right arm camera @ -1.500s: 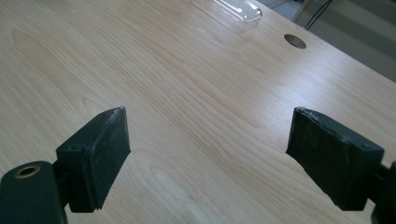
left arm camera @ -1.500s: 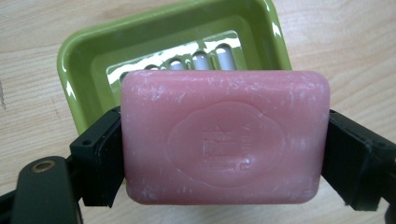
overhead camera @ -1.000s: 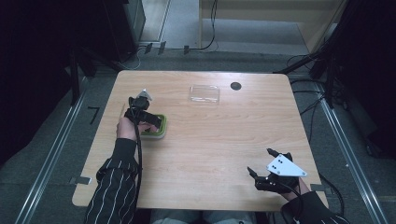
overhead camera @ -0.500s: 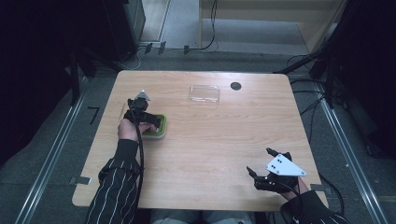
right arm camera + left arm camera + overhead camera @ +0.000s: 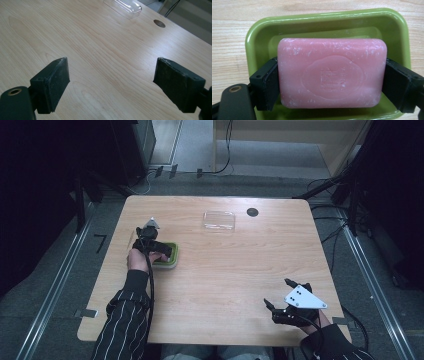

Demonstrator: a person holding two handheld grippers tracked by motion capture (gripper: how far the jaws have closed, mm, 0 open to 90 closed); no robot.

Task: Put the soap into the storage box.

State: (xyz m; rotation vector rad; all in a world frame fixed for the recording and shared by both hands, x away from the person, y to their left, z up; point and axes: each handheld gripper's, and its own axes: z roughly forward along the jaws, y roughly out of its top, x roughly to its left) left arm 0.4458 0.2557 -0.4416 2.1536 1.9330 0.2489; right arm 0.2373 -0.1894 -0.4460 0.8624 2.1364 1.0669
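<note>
I have the light wooden desk (image 5: 225, 270) across the middle of the high view, its far edge toward the top of the frame. On it, in the upper middle of that view, lies a clear plastic lid (image 5: 219, 220), with a small dark round disc (image 5: 252, 212) just to its right; both also sit at the top of the right gripper view. At the left of the high view is the green soap dish (image 5: 167, 256), resting flat on the desk, and my left tool (image 5: 152, 242) sits over it with the striped sleeve (image 5: 122, 325) running down to the bottom edge. In the left gripper view the dish (image 5: 324, 27) takes up most of the frame and the pink soap bar (image 5: 332, 72) sits inside it, its stamped face up, with my left tool (image 5: 332, 82) clamped on it, one black pad pressed against each short end. My right tool (image 5: 287, 302) rests at the lower right of the high view, well apart from the dish; in the right gripper view its jaws stand wide apart over bare wood with nothing between them.
</note>
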